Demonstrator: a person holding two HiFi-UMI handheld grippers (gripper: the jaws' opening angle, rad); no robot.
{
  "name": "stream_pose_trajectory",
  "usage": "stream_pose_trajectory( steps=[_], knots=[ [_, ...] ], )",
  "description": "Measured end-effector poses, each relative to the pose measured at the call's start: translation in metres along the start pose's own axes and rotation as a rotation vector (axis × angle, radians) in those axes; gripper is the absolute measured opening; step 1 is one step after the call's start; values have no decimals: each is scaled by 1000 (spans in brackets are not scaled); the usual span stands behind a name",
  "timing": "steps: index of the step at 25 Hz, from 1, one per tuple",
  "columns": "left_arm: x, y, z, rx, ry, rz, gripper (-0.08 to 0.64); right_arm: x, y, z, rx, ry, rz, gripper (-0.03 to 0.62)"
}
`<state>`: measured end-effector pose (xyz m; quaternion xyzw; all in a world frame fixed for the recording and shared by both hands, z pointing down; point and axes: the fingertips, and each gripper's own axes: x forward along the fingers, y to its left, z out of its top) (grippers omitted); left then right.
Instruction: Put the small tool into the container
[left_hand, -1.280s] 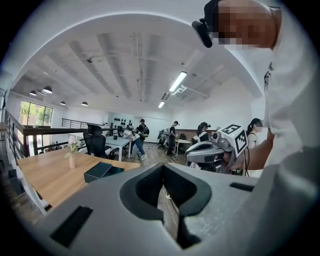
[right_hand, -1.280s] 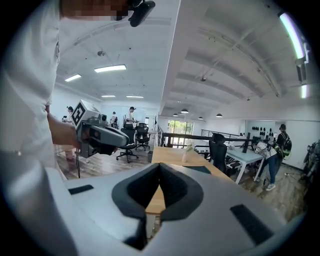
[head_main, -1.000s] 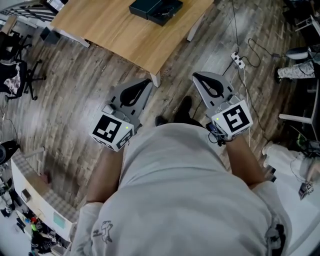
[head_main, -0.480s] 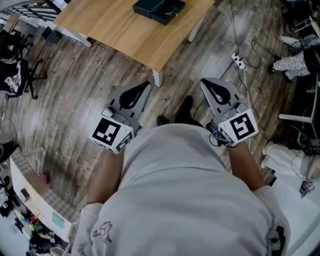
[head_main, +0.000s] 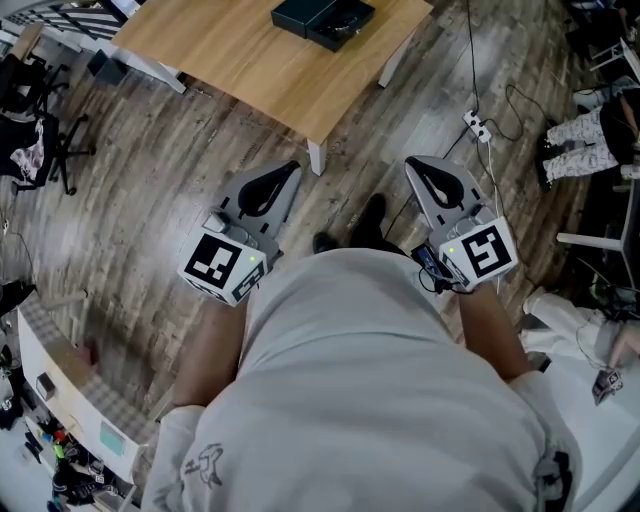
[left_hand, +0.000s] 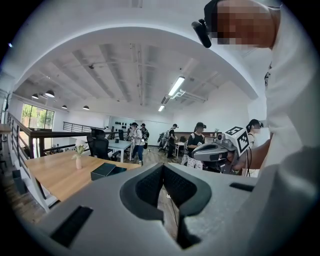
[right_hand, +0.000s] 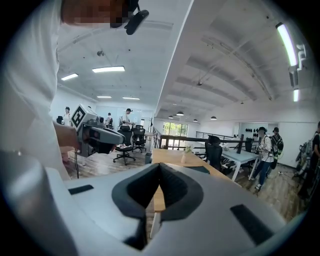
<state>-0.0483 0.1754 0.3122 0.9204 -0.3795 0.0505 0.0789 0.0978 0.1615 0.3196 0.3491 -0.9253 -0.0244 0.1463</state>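
Observation:
A dark open box, the container (head_main: 322, 18), lies on the light wooden table (head_main: 250, 60) ahead of me. It also shows as a flat dark box (left_hand: 105, 170) in the left gripper view and as the same box (right_hand: 199, 169) in the right gripper view. I cannot make out the small tool. My left gripper (head_main: 290, 166) and right gripper (head_main: 413, 163) are held close to my body over the plank floor, well short of the table. Both have their jaws together with nothing between them, as the left gripper (left_hand: 162, 167) and right gripper (right_hand: 160, 165) show.
A power strip with cables (head_main: 476, 122) lies on the floor to the right of the table. Black office chairs (head_main: 40, 150) stand at the left, a person's legs (head_main: 580, 140) at the right. A small vase (left_hand: 78, 155) stands on the table. Several people stand farther back.
My right gripper has drifted slightly right and down in the head view. The person at the far right has moved. Both grippers stay shut and empty.

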Motion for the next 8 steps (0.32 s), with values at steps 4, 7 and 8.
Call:
stream_pose_trajectory(
  steps=[4, 7, 8],
  knots=[
    [5, -1, 0, 1, -1, -1, 6, -1, -3, -1, -2, 0, 3, 5],
    [10, -1, 3, -1, -1, -2, 6, -2, -10, -1, 7, -1, 3, 6],
    [12, -1, 4, 0, -2, -2, 6, -2, -13, -1, 12, -2, 3, 6]
  ],
)
